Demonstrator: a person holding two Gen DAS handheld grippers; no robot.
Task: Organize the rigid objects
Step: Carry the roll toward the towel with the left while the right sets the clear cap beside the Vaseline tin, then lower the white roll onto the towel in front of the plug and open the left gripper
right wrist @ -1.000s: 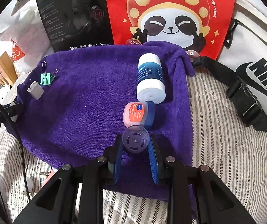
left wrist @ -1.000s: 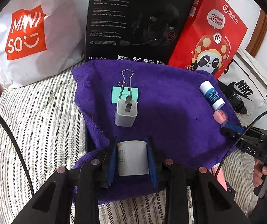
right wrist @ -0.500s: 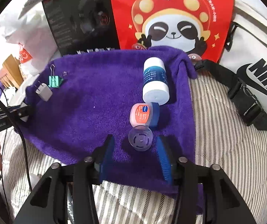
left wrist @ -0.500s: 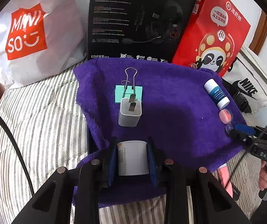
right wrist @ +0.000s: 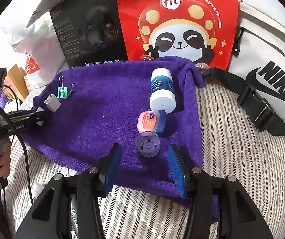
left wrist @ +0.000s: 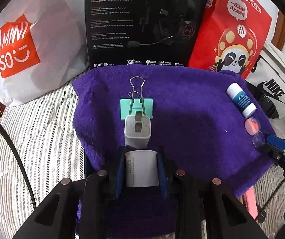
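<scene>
A purple towel (left wrist: 192, 109) carries the objects. My left gripper (left wrist: 141, 153) is shut on a small white box (left wrist: 142, 169) at the towel's near edge. Just beyond it stands a white charger plug (left wrist: 138, 129), then a green binder clip (left wrist: 136, 107). In the right wrist view my right gripper (right wrist: 144, 149) is open. A clear round cap (right wrist: 148, 145) lies on the towel between its blue fingers (right wrist: 112, 163), touching neither. Past the cap sit a pink tin (right wrist: 148, 122) and a blue-and-white balm tube (right wrist: 162, 90).
A white Miniso bag (left wrist: 19, 45), a black headset box (left wrist: 142, 20) and a red panda bag (left wrist: 233, 35) stand along the towel's far edge. A white Nike bag (right wrist: 271, 63) with black straps lies to the right. Striped bedding (right wrist: 231, 139) surrounds the towel.
The right jaws have opened and let go of the clear cap, which now lies on the towel. The left gripper keeps its hold on the white box and has barely moved.
</scene>
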